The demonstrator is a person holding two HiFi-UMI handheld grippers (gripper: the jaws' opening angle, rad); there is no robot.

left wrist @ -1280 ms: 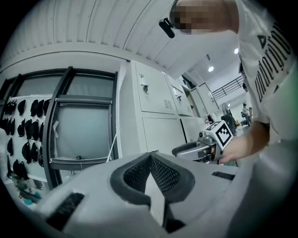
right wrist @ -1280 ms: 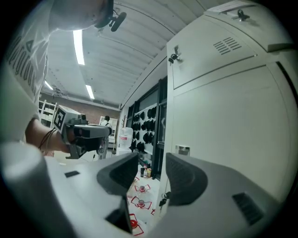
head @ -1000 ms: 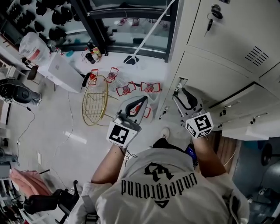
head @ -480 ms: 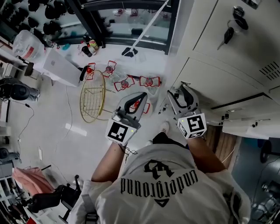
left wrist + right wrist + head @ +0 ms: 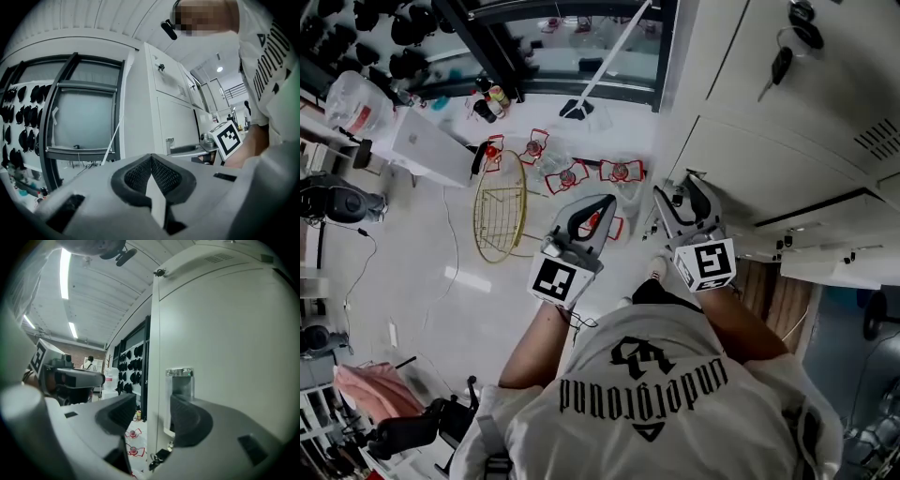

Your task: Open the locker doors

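Nearest the head camera, both forearms reach forward and down from the person's shirt (image 5: 647,394). The left forearm (image 5: 534,342) angles up and right, and the right forearm (image 5: 748,328) runs toward the lockers (image 5: 787,159).

The left gripper (image 5: 598,208) is held out over the floor (image 5: 412,272), its nose tilted toward the lockers' corner. Its own view shows the jaws pressed together, pads meeting in a closed V, with nothing caught in them (image 5: 152,176).

The right gripper (image 5: 684,195) sits just beside it, a little further forward, pointing at the near edge of a lower locker door (image 5: 769,169). Its jaws stand apart (image 5: 152,416). Between and beyond them, that view shows the door's edge and the metal handle (image 5: 182,380) recessed in the white panel. I cannot tell whether a jaw touches the handle; nothing is clamped. This door lies shut and flush with the cabinet.

Further along the bank, a dark gap runs along the edge of another door (image 5: 825,208). Above, keys (image 5: 780,64) hang from a lock on an upper door.

Past the grippers, a gold wire basket (image 5: 502,211) rests on the floor, with small red-trimmed objects (image 5: 581,175) scattered near it.
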